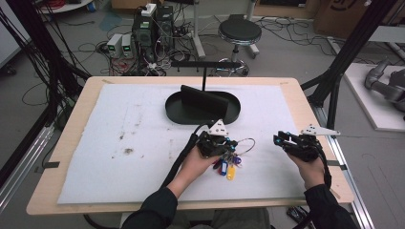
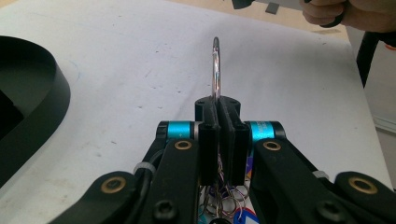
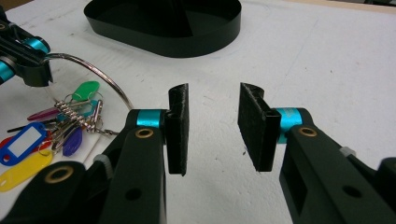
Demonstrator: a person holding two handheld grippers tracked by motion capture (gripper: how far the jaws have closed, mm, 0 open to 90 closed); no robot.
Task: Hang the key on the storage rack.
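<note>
Near the front of the black oval tray (image 1: 200, 113), on the white mat of the surface (image 1: 119, 157), the left gripper (image 1: 224, 143) is pressed together on a thin metal key ring (image 1: 244, 145). From the left gripper view the ring (image 2: 216, 65) is seen edge-on, so it looks like one narrow upright bar rising from between the pads; its lower half is hidden behind the jaws, and only some small wire loops show below them. From the high view the hand and the gripper cover the place where the ring is pinched, and the key tags (image 1: 228, 167) are partly under the hand, on the side of the gripper away from the tray. How many keys hang there is hard to tell. The right gripper view is clearer: the ring (image 3: 100, 77) curves out from the left gripper (image 3: 28, 65), and the coloured tags (image 3: 28, 140) lie flat on the mat below it. The ring's plane stands about upright, and its long axis points away from the left gripper toward the right gripper (image 1: 282, 139), roughly along the front of the tray.

The right gripper (image 3: 214, 126) is to the right of the tray's front, apart from the ring, with its jaws spread and nothing between the pads.
</note>
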